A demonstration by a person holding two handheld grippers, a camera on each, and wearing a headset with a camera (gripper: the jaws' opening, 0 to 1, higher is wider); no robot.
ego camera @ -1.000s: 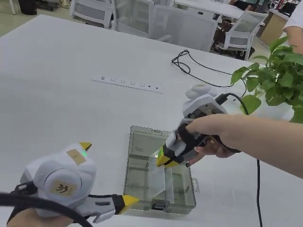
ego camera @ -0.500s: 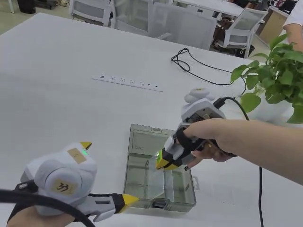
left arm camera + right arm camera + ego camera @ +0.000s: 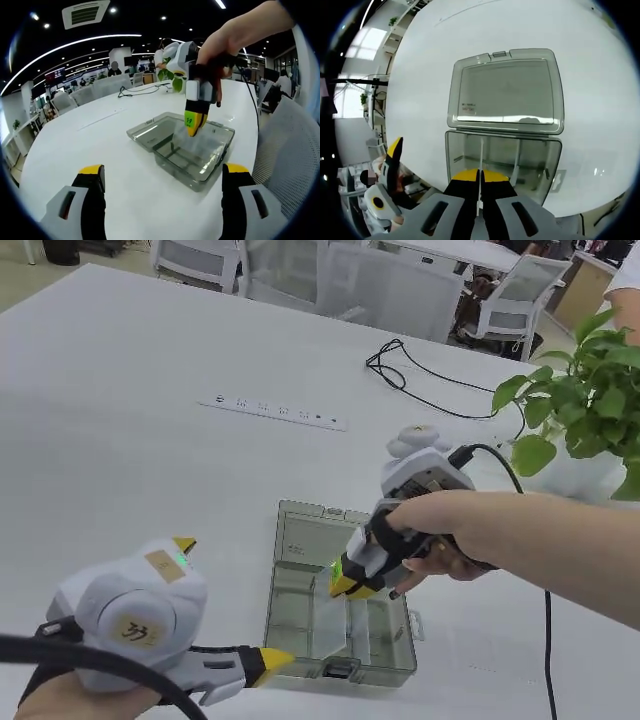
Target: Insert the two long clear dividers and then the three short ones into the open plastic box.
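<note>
The open smoky-clear plastic box (image 3: 285, 612) lies on the white table with its lid (image 3: 306, 535) folded back flat. My right gripper (image 3: 348, 586) hangs over the box's middle, shut on a clear divider (image 3: 333, 622) that stands upright inside the box. In the right gripper view the divider (image 3: 481, 152) shows edge-on as a thin line running from the shut gripper (image 3: 480, 175) down into the box (image 3: 547, 150). My left gripper (image 3: 228, 605) is open and holds nothing, just left of the box. The left gripper view shows my left gripper (image 3: 163, 171) facing the box (image 3: 220, 156) and the right gripper (image 3: 195, 124).
A white power strip (image 3: 272, 411) lies farther back on the table, with a black cable (image 3: 424, 376) coiled beyond it. A potted green plant (image 3: 590, 390) stands at the right. Office chairs (image 3: 510, 302) line the far edge.
The right gripper has sunk slightly toward the box with the divider still in it. The left gripper has stayed put.
</note>
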